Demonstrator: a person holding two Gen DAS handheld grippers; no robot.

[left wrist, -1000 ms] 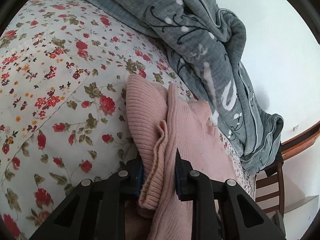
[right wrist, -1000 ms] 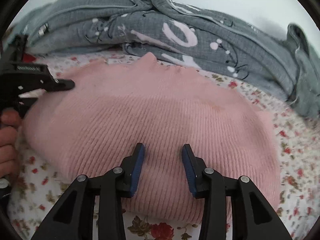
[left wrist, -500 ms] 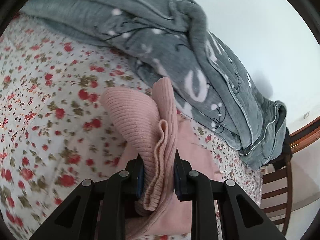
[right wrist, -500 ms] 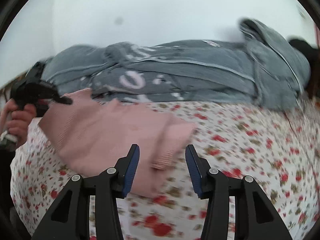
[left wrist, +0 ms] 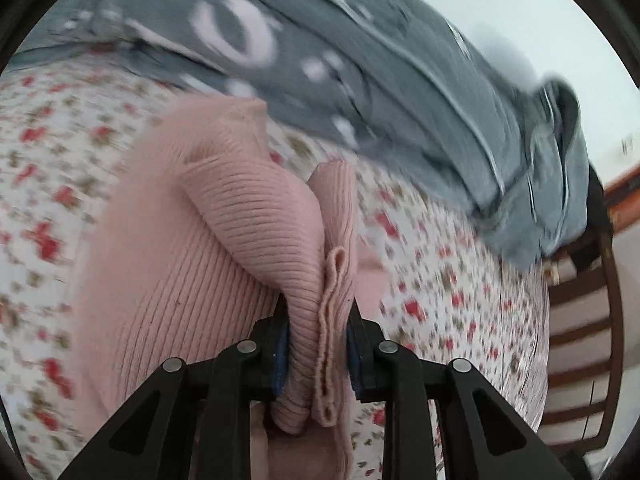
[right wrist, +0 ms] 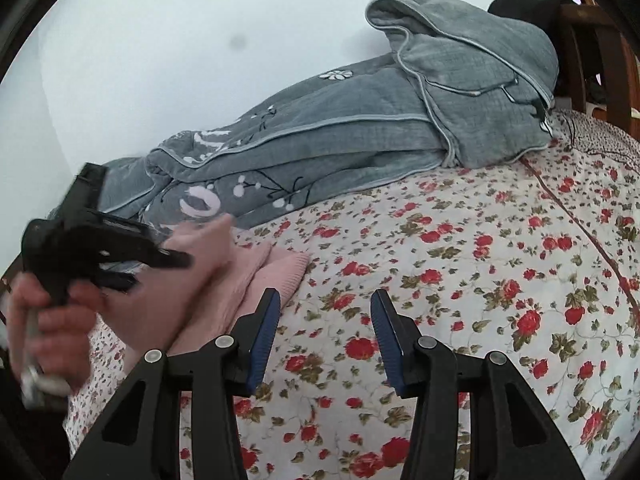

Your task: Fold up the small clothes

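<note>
Floral bedsheet [right wrist: 460, 280] under grey quilt [right wrist: 360, 140]; left gripper [left wrist: 316, 344] loosening on pink knit [left wrist: 180, 280], right gripper [right wrist: 324, 320] released.

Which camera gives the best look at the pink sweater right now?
The left wrist view: the pink sweater fills its middle, bunched between the left gripper. The right wrist view shows only a blurred corner of it at the left edge.

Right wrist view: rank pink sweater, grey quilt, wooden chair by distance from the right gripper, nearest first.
From the right gripper, whose jaws stand open with nothing between them:
1. Pink sweater, just beyond the left jaw, lying on the floral sheet.
2. Grey quilt, bunched along the wall behind the sweater.
3. Wooden chair, far upper right, past the quilt's end.
</note>
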